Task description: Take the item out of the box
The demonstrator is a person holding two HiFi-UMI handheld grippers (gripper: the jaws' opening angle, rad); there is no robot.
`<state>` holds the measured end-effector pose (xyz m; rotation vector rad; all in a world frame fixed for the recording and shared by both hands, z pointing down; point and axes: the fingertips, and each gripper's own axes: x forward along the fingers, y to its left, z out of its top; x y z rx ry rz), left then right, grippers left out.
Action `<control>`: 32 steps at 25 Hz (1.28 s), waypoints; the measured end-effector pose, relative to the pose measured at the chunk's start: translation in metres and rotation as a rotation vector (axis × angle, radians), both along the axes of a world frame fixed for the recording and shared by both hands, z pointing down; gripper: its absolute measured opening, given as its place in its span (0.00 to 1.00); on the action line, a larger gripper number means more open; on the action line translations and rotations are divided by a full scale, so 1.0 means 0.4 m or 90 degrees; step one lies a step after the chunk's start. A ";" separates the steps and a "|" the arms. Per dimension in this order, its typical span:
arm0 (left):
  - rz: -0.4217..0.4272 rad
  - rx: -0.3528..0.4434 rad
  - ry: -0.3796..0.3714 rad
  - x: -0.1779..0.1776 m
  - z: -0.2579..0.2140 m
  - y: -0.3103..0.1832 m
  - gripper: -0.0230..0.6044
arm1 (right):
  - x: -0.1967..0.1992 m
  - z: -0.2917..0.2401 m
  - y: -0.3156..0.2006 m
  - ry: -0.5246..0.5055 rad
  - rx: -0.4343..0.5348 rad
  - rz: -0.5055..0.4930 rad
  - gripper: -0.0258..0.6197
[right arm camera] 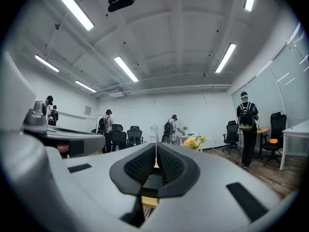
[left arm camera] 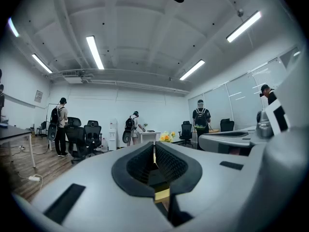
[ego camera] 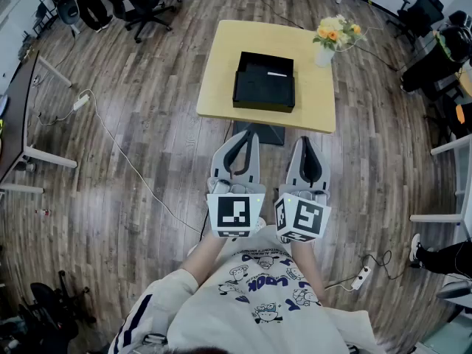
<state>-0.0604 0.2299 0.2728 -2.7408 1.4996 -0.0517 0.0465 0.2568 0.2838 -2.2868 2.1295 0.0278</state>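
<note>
A black open box [ego camera: 264, 82] rests on a small square wooden table [ego camera: 221, 65] ahead of me, with a thin white item [ego camera: 276, 73] showing inside near its far right. Both grippers are held close to my chest, well short of the table and pointing toward it. My left gripper [ego camera: 246, 135] is shut with nothing in it; in the left gripper view its jaws [left arm camera: 154, 146] meet. My right gripper [ego camera: 305, 141] is shut and empty too, its jaws [right arm camera: 156, 149] pressed together in the right gripper view.
A white vase of yellow flowers [ego camera: 333, 37] stands on the table's far right corner. Cables and a power strip [ego camera: 80, 102] lie on the wood floor at left, another strip [ego camera: 361, 278] at right. Office chairs [ego camera: 140, 2] and desks ring the room; several people stand far off.
</note>
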 end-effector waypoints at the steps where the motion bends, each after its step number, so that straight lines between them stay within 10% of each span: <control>1: -0.001 -0.001 0.000 0.001 0.001 -0.001 0.07 | 0.003 -0.001 -0.002 0.000 0.000 0.000 0.09; 32: -0.001 -0.031 -0.008 -0.037 0.063 -0.108 0.07 | -0.040 0.052 -0.101 -0.009 -0.024 -0.002 0.09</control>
